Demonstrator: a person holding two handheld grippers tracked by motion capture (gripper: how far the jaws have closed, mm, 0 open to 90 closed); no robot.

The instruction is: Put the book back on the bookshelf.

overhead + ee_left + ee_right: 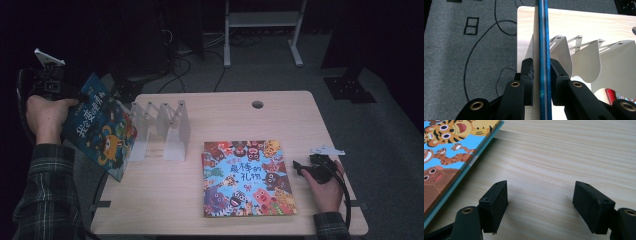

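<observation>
Dark room w/ grey carpet and loose cables round a pale wood table [300,115]. Left gripper [541,72] sits at the table's left edge, jaws either side of a thin blue picture book [102,130] held on edge; right pad touches the cover, a slim gap shows at the left pad, so grip looks loose. Book hangs tilted just beside the white book rack [162,130], not yet in a slot. Stiff, light, glossy covers: prob. slippery, so hold near the spine, pads flat. Right gripper [540,200] rests on bare wood, jaws wide apart, nothing between them, just beside a second picture book [247,177] lying flat mid-table.
</observation>
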